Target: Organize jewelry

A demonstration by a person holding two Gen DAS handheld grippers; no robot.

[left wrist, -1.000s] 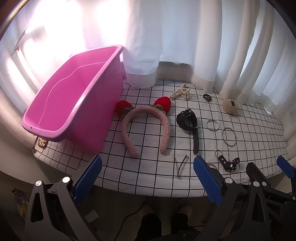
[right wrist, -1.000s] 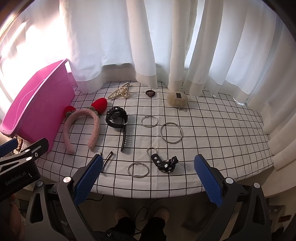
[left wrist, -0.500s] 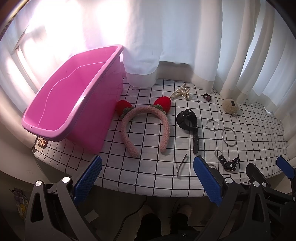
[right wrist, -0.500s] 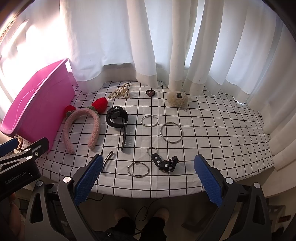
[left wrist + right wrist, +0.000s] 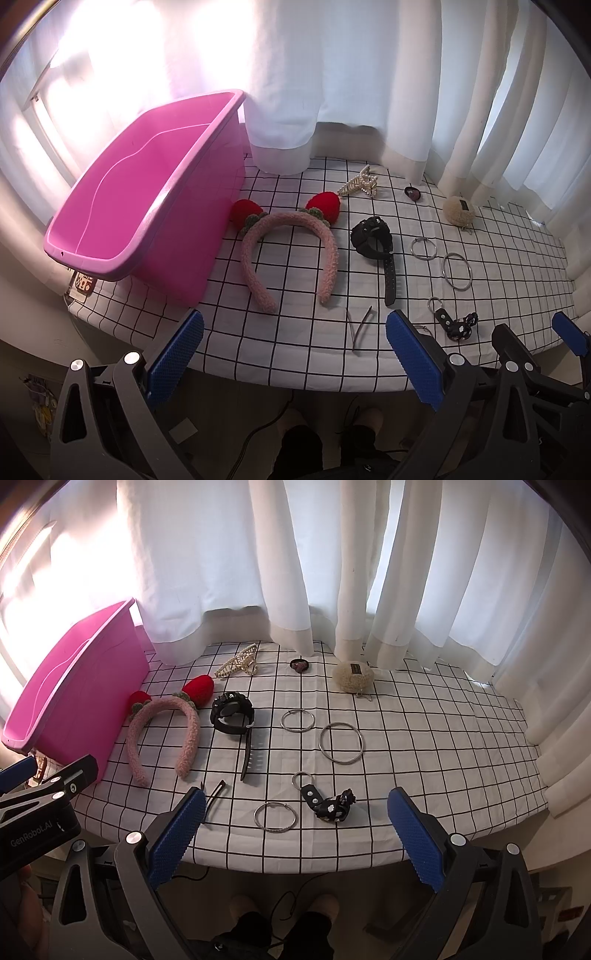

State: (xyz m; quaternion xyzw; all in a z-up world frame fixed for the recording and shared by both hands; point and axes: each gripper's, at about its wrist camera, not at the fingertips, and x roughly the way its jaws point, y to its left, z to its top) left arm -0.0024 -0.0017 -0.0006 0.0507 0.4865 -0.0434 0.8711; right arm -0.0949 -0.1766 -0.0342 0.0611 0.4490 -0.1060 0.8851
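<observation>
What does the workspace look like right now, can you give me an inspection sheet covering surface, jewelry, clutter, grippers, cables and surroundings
Surface: table under a white black-grid cloth, flat.
Job's things: pink bin at left, nothing seen inside; pink headband beside it; black watch; pearl claw clip; three silver hoops; black keychain; hair pin; small dark hair tie; fuzzy cream piece.
Clutter: a small label or card at the bin's base.
Grippers: left gripper and right gripper open, holding nothing, short of the table edge.
Cables: a dark cable below the table edge.
Surroundings: white curtains behind; the person's feet below.
</observation>
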